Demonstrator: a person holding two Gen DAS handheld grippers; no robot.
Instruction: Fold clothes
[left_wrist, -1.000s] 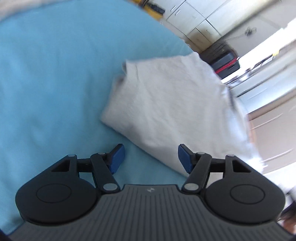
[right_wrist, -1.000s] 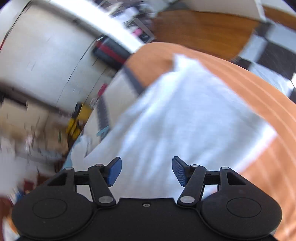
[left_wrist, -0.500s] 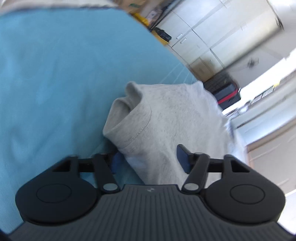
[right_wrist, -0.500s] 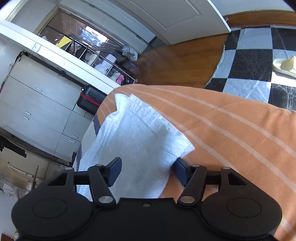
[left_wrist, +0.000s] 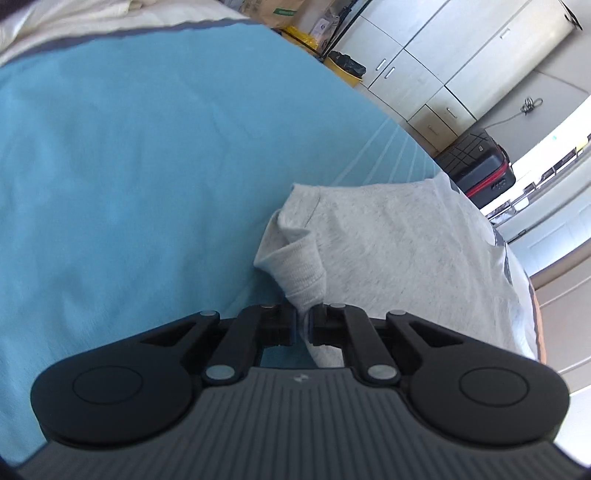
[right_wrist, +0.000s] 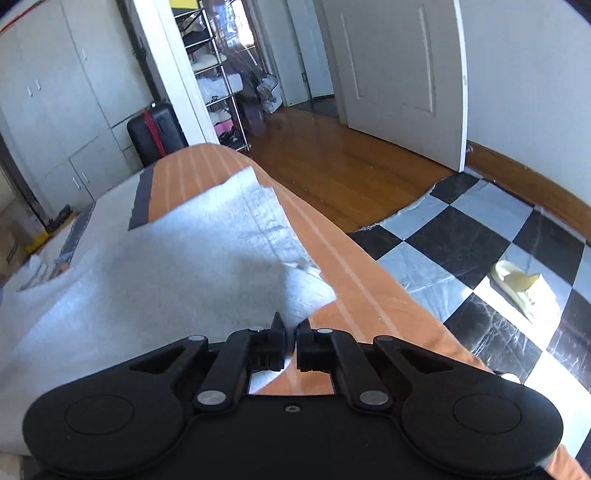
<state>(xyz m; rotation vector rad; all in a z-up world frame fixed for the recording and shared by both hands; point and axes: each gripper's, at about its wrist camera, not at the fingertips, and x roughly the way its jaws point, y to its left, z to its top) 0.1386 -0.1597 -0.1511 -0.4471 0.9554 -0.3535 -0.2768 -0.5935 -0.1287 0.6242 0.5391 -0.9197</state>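
While the left wrist view looks over a blue sheet (left_wrist: 129, 166), the left gripper (left_wrist: 303, 328) is pinched tight on a bunched corner of the grey shirt (left_wrist: 399, 251). From there the shirt spreads up and right.

Low in the right wrist view, the right gripper (right_wrist: 290, 343) pinches the shirt's other near corner, with cloth spreading up and left over the orange cover (right_wrist: 369, 295).

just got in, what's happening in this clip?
A person with two handheld grippers is folding a light grey knit sweatshirt on a bed. The left gripper is shut on its ribbed cuff over the blue sheet; the right gripper is shut on another edge over the orange striped cover.
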